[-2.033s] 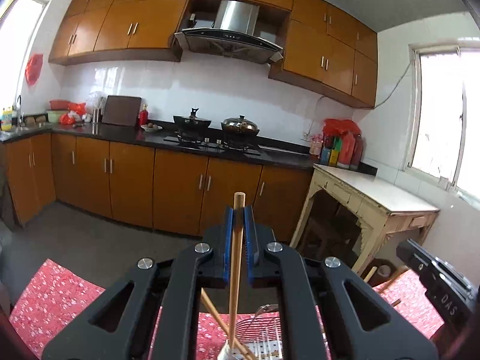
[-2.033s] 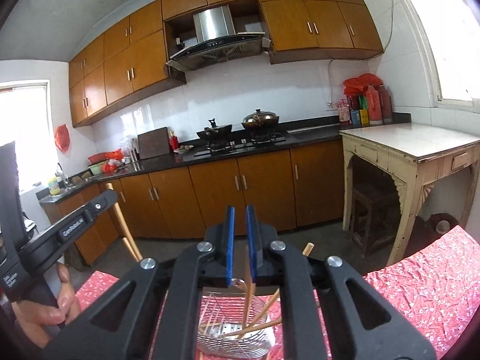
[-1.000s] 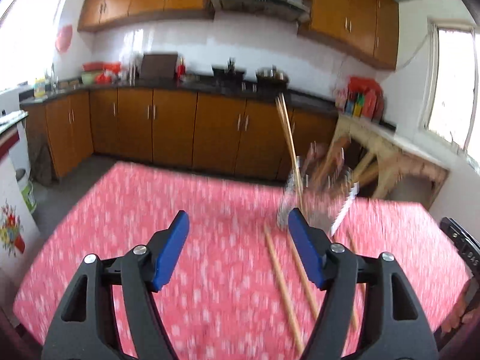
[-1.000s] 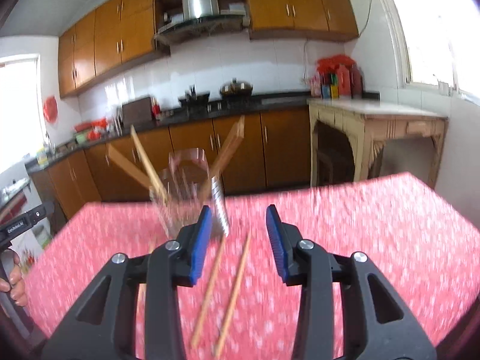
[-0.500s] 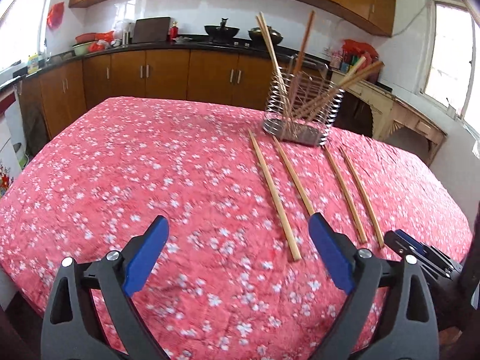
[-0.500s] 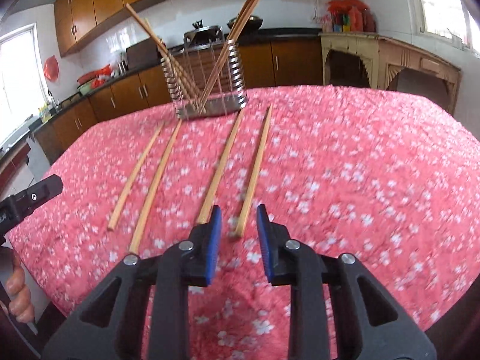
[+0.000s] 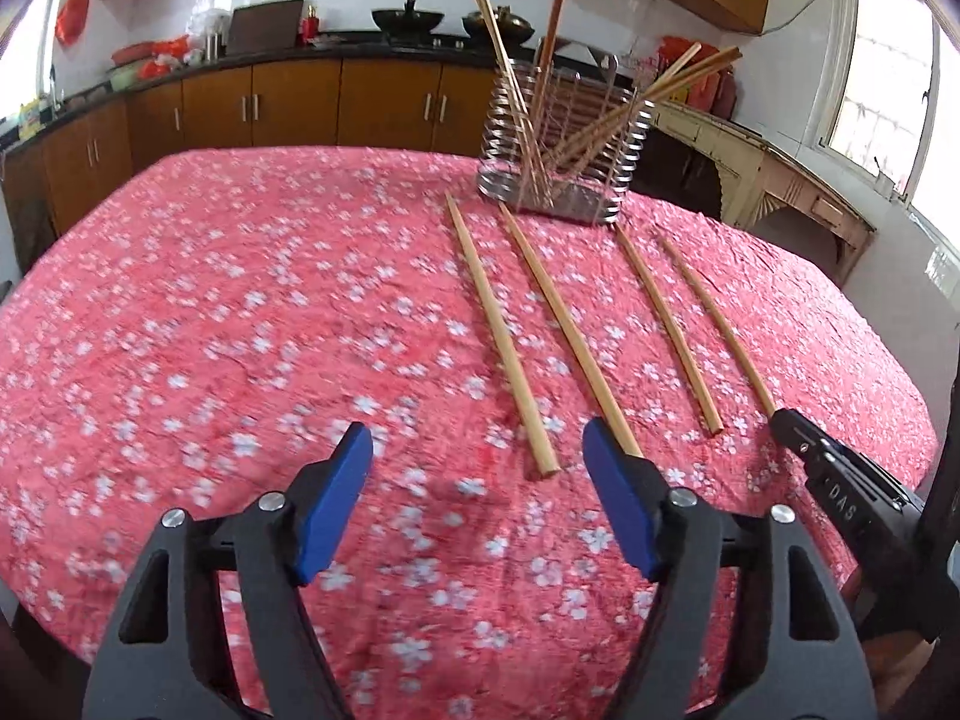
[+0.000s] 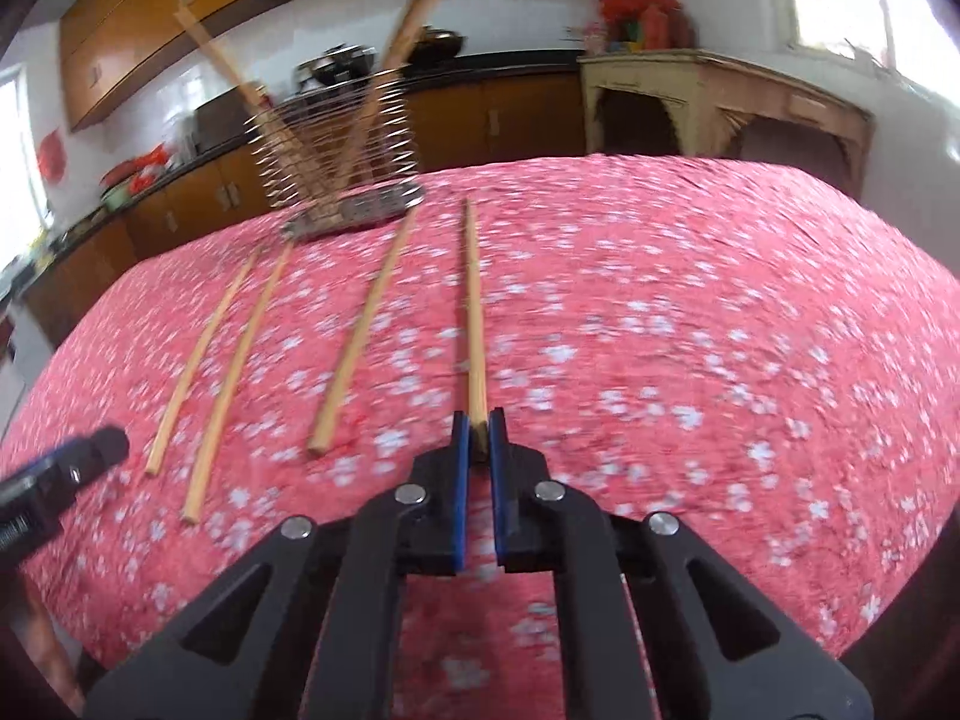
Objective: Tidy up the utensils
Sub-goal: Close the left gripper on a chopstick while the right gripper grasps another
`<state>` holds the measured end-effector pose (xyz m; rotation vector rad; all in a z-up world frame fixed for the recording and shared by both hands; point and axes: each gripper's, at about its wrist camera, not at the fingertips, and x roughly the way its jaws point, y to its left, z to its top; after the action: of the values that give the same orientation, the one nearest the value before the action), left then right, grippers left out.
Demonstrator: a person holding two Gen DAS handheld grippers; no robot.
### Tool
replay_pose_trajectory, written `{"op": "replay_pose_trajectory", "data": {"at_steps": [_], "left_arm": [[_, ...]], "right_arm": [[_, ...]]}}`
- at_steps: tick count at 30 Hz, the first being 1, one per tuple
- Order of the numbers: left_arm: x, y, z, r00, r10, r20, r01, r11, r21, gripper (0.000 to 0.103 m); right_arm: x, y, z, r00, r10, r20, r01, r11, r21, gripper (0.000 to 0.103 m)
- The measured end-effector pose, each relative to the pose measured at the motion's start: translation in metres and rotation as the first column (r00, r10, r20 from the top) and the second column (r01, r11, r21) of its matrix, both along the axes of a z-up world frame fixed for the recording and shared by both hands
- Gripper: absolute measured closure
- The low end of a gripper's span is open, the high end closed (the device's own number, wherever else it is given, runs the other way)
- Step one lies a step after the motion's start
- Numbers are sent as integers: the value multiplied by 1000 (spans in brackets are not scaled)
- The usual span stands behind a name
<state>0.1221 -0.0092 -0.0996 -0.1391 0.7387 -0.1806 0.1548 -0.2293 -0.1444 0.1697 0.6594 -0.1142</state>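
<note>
My right gripper point(image 8: 475, 423) was clenched on the near end of the rightmost chopstick point(image 8: 473, 306), which lay on the red flowered tablecloth point(image 8: 690, 324) pointing toward 12 o'clock. My left gripper point(image 7: 477, 453) hung released, jaws wide apart, just above the cloth with two chopsticks point(image 7: 501, 336) ending between its pads at 12 o'clock. The wire holder point(image 7: 561, 150), with more chopsticks leaning in it, stood beyond at 1 o'clock.
</note>
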Motion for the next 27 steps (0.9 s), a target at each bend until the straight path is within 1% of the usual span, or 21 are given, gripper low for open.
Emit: {"op": "replay_pose_trajectory", "data": {"at_steps": [2,3,6,8,9,11,12,16,18,20,22,24,25,26,27], "left_arm": [[4,-6,-4,1000,-4,-16,4,1000,5,41],[5,-8,-5,1000,1,-16,0,1000,16,41],[10,-15,-4,1000,11,-11,-11,999,44,53],[13,-17,-4,1000,28,-10,-28,998,63,67],[15,-17,-4,999,38,-8,-37,997,69,72],[18,-13,-4,999,44,-13,-44,997,63,91],[19,-9,-5,998,56,-21,-55,997,61,96],[18,22,-7,993,116,-14,-115,990,76,96],[18,34,-8,992,126,-12,-125,990,70,96],[16,41,-8,993,114,-10,-113,993,44,96],[12,45,-7,996,92,10,-92,996,21,96],[8,46,-4,997,74,31,-74,997,7,91],[7,45,-3,997,75,37,-75,997,8,80],[7,45,-2,996,79,42,-80,997,9,63],[4,45,-1,995,82,52,-82,997,9,59]], "right_arm": [[0,-5,-1,1000,-20,3,20,1000,8,96],[0,-6,-1,1000,-26,5,26,1000,12,96],[-1,-7,-1,1000,-25,7,25,1000,13,96],[-2,-8,-1,1000,-22,8,22,1000,18,96],[-2,-8,-1,1000,-20,9,20,1000,21,96],[-2,-7,-1,1000,-19,11,18,1000,20,96],[-2,-7,-1,1000,-18,12,17,1000,19,96],[-2,-7,-2,1000,-18,14,18,999,28,96],[-4,-7,-3,1000,-19,17,18,999,27,96],[-5,-6,-3,1000,-19,19,19,1000,15,95],[-6,-5,-4,1000,-19,20,19,1000,9,95],[-7,-6,-4,1000,-20,19,20,1000,18,95],[-7,-6,-4,1000,-20,18,20,1000,21,95],[-7,-7,-4,1000,-21,18,21,999,24,95],[-7,-7,-3,1000,-22,17,21,999,24,95]]}}
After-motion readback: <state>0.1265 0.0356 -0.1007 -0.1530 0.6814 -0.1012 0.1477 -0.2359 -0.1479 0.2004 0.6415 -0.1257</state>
